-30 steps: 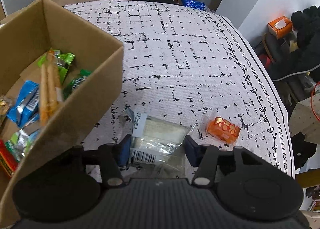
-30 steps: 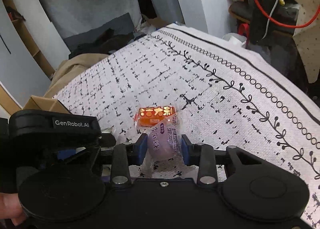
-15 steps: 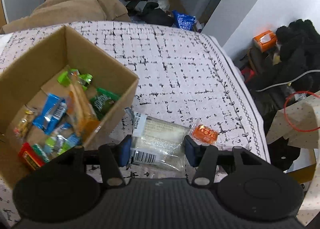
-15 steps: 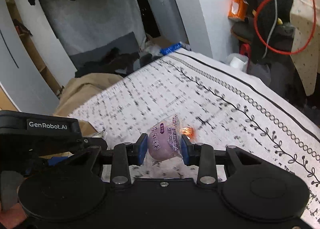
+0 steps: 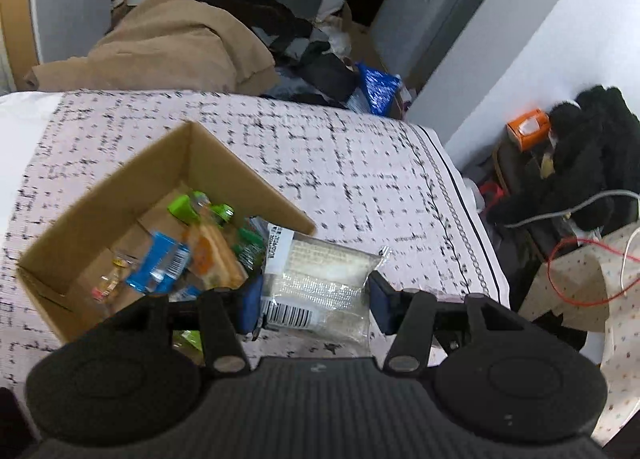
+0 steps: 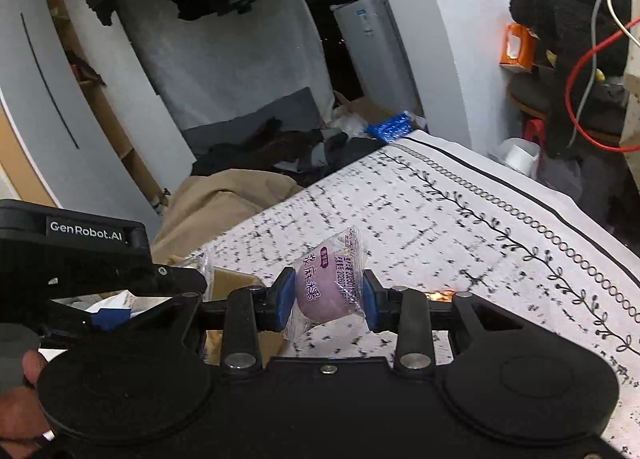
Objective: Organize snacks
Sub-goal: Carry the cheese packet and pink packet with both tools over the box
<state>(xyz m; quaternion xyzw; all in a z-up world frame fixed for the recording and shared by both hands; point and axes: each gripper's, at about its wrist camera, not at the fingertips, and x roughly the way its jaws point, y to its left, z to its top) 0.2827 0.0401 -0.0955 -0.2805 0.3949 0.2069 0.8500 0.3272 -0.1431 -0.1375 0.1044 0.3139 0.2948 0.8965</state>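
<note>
Left wrist view: the left gripper (image 5: 314, 305) is clamped on a clear snack packet (image 5: 316, 283), which has been lifted off the patterned surface (image 5: 360, 163) over the last second and is now held at the near corner of the cardboard box (image 5: 224, 163) of snacks.

Right wrist view: the right gripper (image 6: 324, 299) is closed around a purple wrapped sweet (image 6: 326, 287), likewise raised clear of the surface. The orange packet (image 6: 440, 293) is left below. Both items appear ready to be dropped into the box.

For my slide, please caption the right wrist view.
Right gripper holds purple wrapped snack above the patterned cloth.
</note>
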